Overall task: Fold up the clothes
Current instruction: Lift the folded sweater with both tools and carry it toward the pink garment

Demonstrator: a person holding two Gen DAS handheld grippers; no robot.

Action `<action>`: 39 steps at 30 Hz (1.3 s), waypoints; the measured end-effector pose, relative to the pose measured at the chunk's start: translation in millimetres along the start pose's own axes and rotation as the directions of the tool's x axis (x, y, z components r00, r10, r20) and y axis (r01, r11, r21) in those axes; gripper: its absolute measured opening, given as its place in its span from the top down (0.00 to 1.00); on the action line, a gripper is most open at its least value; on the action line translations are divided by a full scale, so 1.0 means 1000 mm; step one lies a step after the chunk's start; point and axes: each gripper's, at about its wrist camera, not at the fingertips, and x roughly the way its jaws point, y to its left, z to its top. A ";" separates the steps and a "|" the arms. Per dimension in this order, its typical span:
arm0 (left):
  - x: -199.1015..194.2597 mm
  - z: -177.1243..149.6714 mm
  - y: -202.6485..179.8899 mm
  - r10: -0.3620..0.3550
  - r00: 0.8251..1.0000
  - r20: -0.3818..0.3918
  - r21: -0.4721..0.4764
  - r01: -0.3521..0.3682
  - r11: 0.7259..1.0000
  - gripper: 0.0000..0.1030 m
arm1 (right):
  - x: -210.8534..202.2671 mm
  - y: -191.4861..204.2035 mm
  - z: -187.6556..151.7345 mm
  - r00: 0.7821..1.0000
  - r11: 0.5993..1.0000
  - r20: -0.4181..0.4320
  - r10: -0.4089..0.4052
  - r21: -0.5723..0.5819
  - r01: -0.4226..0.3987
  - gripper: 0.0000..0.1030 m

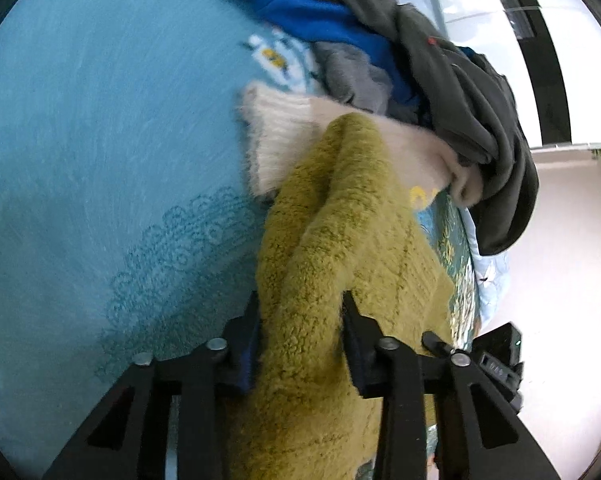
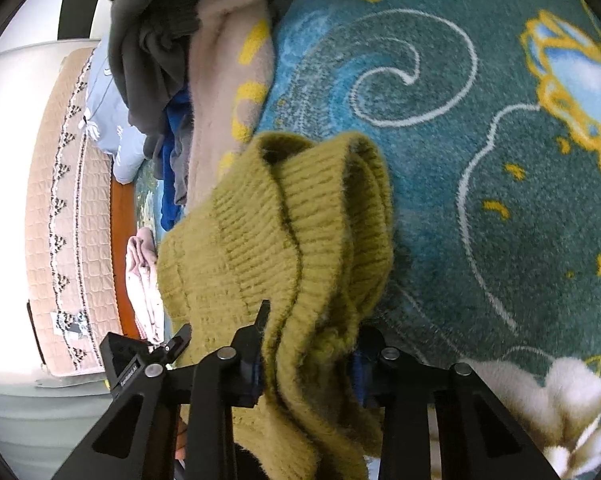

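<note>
The left gripper [image 1: 300,320] and right gripper [image 2: 308,340] are each clamped on fabric (fingers partly buried).

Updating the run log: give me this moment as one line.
left hand-held gripper: shut on olive knit sweater | right hand-held gripper: shut on olive knit sweater | unfolded clothes pile: behind | fold: not done

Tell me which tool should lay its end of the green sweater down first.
Probably left: the left tool holds the green sweater beside open teal blanket; the right tool grips the ribbed hem near the clothes pile.
</note>
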 end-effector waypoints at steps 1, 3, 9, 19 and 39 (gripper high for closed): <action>-0.002 -0.001 -0.002 0.001 1.000 0.006 0.011 -0.001 1.000 0.68 | -0.001 0.003 0.001 1.000 1.000 0.006 0.001 -0.004 -0.001 0.68; -0.007 -0.003 -0.006 0.004 1.000 0.019 0.032 -0.004 0.999 0.69 | -0.006 0.006 -0.002 1.000 1.000 0.020 0.017 -0.010 -0.017 0.68; -0.042 -0.013 -0.001 -0.039 0.995 0.087 0.065 0.033 0.997 0.70 | -0.022 0.035 -0.008 0.998 0.996 0.043 0.048 -0.072 -0.045 0.69; -0.101 -0.027 0.015 -0.169 0.949 0.267 0.032 0.166 0.986 0.70 | -0.036 0.099 -0.014 0.995 0.971 0.037 0.091 -0.226 -0.080 0.69; -0.211 -0.005 -0.048 -0.267 0.855 0.444 0.184 0.204 0.961 0.70 | -0.088 0.204 -0.022 0.963 0.890 0.066 0.260 -0.405 -0.212 0.69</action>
